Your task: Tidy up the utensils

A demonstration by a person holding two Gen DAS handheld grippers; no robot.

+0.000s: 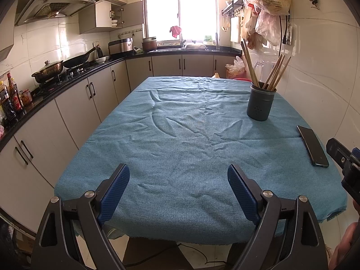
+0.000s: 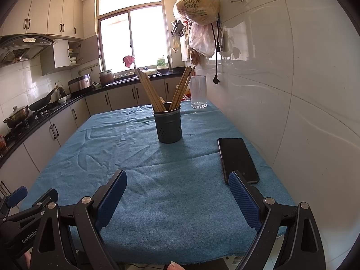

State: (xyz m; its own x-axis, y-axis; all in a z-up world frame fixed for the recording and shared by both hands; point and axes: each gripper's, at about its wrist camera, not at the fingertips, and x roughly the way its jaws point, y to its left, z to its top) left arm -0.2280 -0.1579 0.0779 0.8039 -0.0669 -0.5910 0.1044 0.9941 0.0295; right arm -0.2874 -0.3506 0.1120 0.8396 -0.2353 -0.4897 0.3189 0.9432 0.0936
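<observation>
Cabinets (image 1: 74,103) with dark bar handles run down the far left under a glossy black counter (image 1: 67,83), where a lidded pot (image 1: 48,68) and a wok (image 1: 77,60) sit on the stove. Next comes the table, covered by a blue cloth (image 1: 180,139) of nubby, towel-like weave, creased in shallow folds. The left gripper (image 1: 178,192) hovers over the cloth's near edge, its two ribbed blue pads spread wide with nothing between them. Further right, the right gripper (image 2: 177,199) is held the same way, pads far apart and empty above the cloth. Beyond it, toward the table's far right part, stands the holder (image 2: 169,124), a dark round metal cup with small punched holes low on its wall. Chopsticks (image 2: 149,90), pale wooden sticks, stand in it in two bunches leaning apart in a V. A clear glass pitcher (image 2: 198,92) stands behind it by the wall. A flat black phone (image 2: 238,158) lies on the cloth right of the holder, near the white tiled wall (image 2: 292,90)
</observation>
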